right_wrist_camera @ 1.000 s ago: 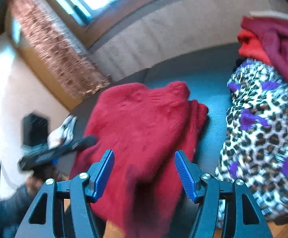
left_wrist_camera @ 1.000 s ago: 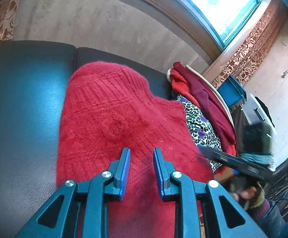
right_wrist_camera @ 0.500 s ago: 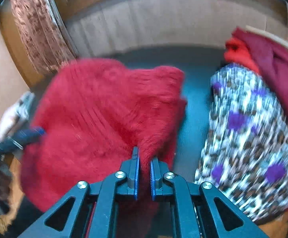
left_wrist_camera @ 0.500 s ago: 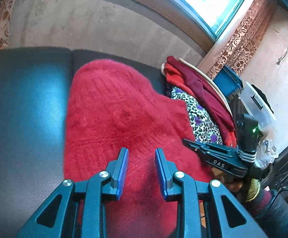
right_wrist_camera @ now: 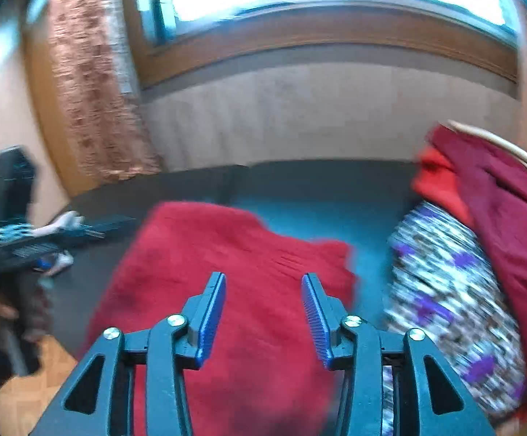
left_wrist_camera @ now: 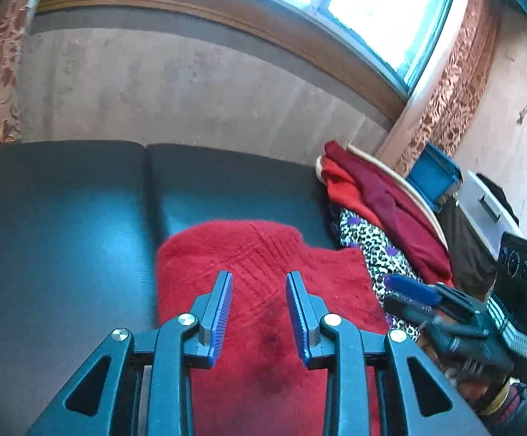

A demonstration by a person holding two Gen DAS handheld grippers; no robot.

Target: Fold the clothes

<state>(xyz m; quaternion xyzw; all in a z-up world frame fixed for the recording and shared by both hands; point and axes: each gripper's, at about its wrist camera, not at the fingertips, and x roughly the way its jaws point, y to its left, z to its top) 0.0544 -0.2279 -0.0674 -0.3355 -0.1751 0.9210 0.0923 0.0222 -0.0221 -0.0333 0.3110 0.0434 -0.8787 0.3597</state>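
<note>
A red knitted sweater point(left_wrist_camera: 263, 290) lies folded on the dark padded couch point(left_wrist_camera: 63, 225), near its front edge. The left gripper point(left_wrist_camera: 260, 312) hangs above the sweater, its jaws parted and empty. The right gripper point(right_wrist_camera: 263, 316) is also over the sweater with its jaws spread wide, holding nothing. To the right of the sweater sits a pile of clothes: a leopard-print garment point(right_wrist_camera: 452, 290) with purple spots, and a maroon garment point(right_wrist_camera: 499, 203) draped above it.
</note>
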